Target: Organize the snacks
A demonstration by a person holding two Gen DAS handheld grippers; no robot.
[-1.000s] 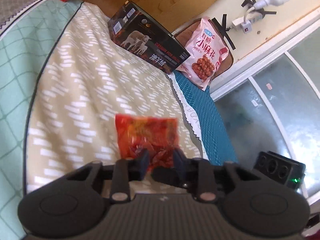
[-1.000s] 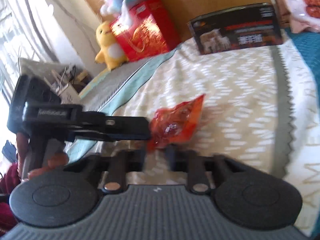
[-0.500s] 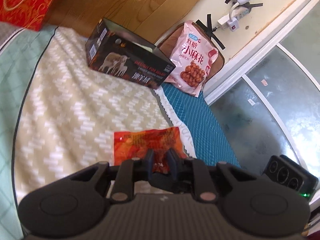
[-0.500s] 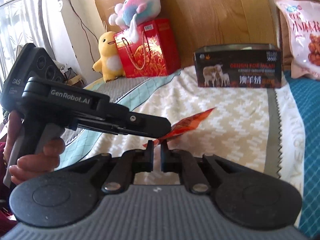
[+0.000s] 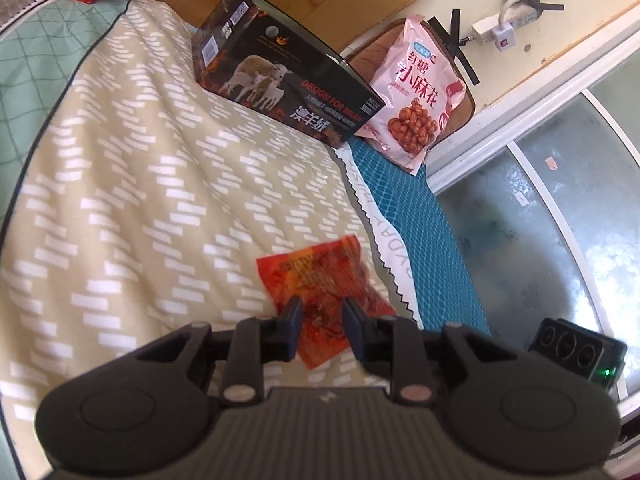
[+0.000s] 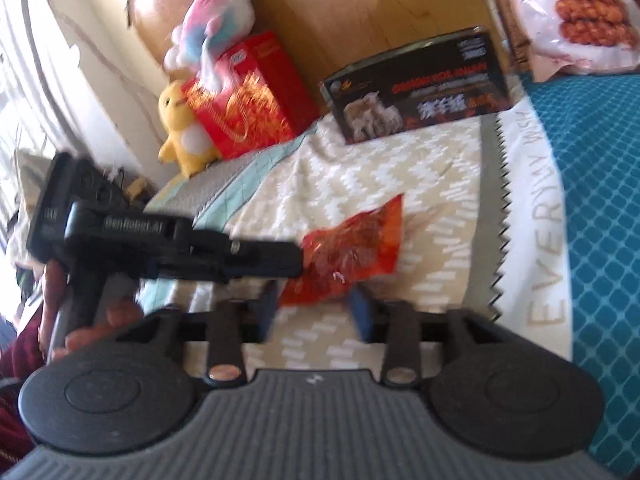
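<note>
A red snack packet (image 5: 320, 276) hangs just above the beige patterned bedspread (image 5: 140, 200). My left gripper (image 5: 322, 314) is shut on its near end. In the right wrist view the left gripper (image 6: 294, 258) reaches in from the left and pinches the red snack packet (image 6: 356, 248) at its left edge. My right gripper (image 6: 314, 306) sits right below the packet and its jaws are opening. The packet's lower edge dips between the fingers, but the pads do not press on it.
A black box with a sheep picture (image 5: 288, 76) stands at the head of the bed, with a pink snack bag (image 5: 420, 92) leaning beside it. A red gift bag (image 6: 248, 100) and plush toys (image 6: 184, 128) stand to the left. The bed's teal edge (image 5: 420, 216) drops to the floor.
The right gripper's jaws have spread apart from nearly shut. The left gripper still holds the red packet, which has turned and shifted a little over the bedspread.
</note>
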